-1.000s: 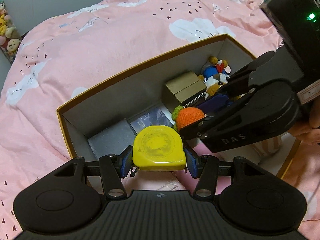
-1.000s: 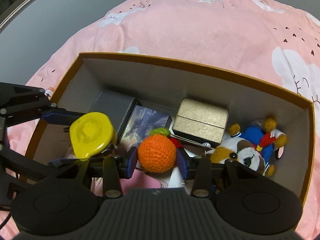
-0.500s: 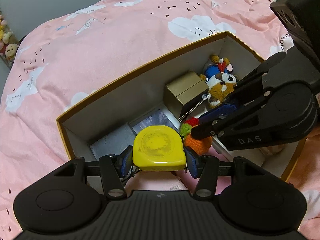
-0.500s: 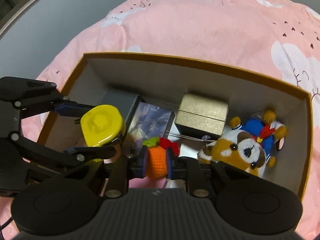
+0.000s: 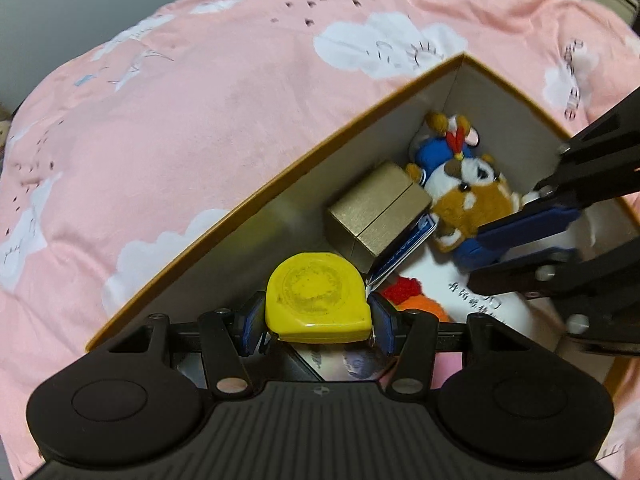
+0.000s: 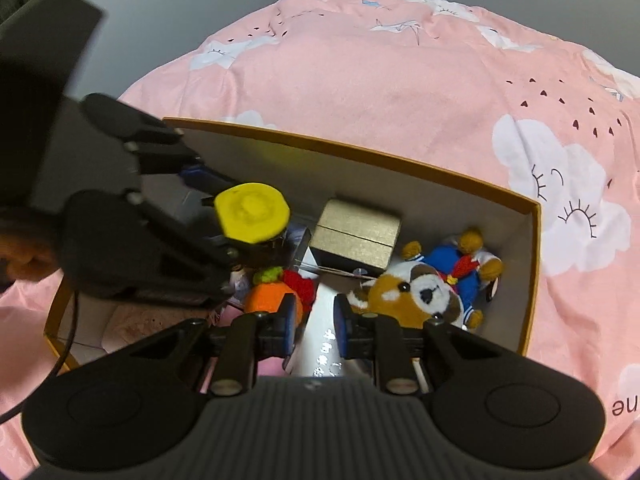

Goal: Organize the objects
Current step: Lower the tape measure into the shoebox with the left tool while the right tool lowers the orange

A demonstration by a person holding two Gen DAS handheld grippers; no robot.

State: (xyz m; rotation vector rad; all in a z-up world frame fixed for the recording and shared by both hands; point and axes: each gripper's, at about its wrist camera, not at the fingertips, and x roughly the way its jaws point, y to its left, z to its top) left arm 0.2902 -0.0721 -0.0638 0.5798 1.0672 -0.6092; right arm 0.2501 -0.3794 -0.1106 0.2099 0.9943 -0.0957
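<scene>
My left gripper (image 5: 316, 320) is shut on a yellow tape measure (image 5: 314, 298) and holds it over the left part of the cardboard box (image 5: 256, 196). The tape measure also shows in the right wrist view (image 6: 252, 214). My right gripper (image 6: 314, 316) is open and empty, just right of the orange crocheted toy (image 6: 266, 294), which lies loose on the box floor. The toy also shows in the left wrist view (image 5: 424, 306).
In the box lie a gold box (image 6: 356, 232), a brown-and-white plush (image 6: 416, 294), a blue-clothed plush (image 6: 460, 262) and a white sheet (image 6: 324, 344). The box stands on a pink cloud-print bedspread (image 6: 400, 80).
My right gripper has let go of the orange toy and opened; the toy now lies in the box to its left. My left gripper has carried the tape measure further over the box.
</scene>
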